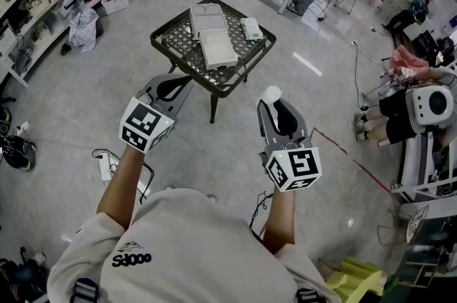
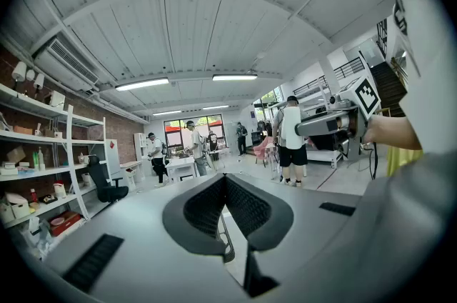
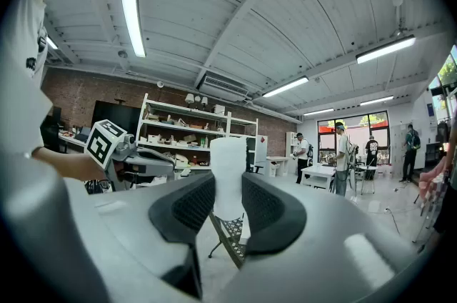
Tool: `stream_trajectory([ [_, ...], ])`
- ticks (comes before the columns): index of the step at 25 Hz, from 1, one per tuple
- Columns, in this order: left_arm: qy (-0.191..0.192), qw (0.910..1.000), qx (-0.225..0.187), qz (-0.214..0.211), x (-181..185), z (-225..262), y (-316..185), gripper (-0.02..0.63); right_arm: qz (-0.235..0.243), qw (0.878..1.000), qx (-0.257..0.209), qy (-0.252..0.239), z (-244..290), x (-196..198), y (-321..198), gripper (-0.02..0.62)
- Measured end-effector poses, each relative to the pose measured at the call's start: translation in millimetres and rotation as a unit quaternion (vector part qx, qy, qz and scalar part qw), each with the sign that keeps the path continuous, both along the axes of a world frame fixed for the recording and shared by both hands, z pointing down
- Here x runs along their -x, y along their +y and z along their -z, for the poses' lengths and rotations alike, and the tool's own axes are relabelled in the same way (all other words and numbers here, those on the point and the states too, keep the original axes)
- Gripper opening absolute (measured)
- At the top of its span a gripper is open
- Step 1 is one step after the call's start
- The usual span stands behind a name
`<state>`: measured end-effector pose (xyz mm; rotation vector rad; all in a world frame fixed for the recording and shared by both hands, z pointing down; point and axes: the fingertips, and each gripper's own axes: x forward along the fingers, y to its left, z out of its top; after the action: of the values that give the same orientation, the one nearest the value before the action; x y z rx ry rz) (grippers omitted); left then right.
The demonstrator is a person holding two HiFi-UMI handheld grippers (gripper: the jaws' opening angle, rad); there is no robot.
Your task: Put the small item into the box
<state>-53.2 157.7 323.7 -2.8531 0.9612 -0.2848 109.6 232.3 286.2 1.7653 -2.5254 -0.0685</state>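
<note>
Bright, even light from ceiling strip lights (image 3: pixel 132 23); soft shadows on the floor; wide-angle frames bend strongly, black at corners.

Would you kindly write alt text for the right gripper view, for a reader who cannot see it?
The right gripper clamps an upright white item between its jaws. Past it lie a mesh table, the left gripper at left, and shelves behind.

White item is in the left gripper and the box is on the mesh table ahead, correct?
No: the white item is clamped in the right gripper, not the left, as the right gripper view shows. The left gripper is shut and empty. The box is on the mesh table ahead.
</note>
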Motion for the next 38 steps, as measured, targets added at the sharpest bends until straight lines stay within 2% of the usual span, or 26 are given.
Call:
stream_trajectory([
  [11, 0.001, 1.0, -0.002, -0.001, -7.9, 2.3, -0.2, 0.005, 0.001, 1.0, -0.011, -0.008, 4.5, -6.5, -8.3, 0.13],
  [19, -0.002, 0.9999, 0.003, 0.015, -18.8, -2.7, 0.8, 0.005, 0.002, 1.0, -0.013, -0.005, 3.8, -23.2, -8.7, 0.13],
  [29, -0.003, 0.9995, 0.002, 0.032, -54.6, -4.9, 21.6, 0.005, 0.013, 1.0, -0.006, -0.014, -2.0, -64.1, 9.8, 0.13],
  [33, -0.024, 0.9989, -0.011, 0.039, -64.6, -5.6, 31.1, 0.005, 0.025, 1.0, -0.004, -0.003, -5.3, -70.4, 14.7, 0.129],
  [38, -0.014, 0.999, -0.003, 0.042, -73.8, -7.4, 36.3, 0.005, 0.037, 0.999, 0.004, -0.001, -13.1, -77.6, 20.4, 0.13],
])
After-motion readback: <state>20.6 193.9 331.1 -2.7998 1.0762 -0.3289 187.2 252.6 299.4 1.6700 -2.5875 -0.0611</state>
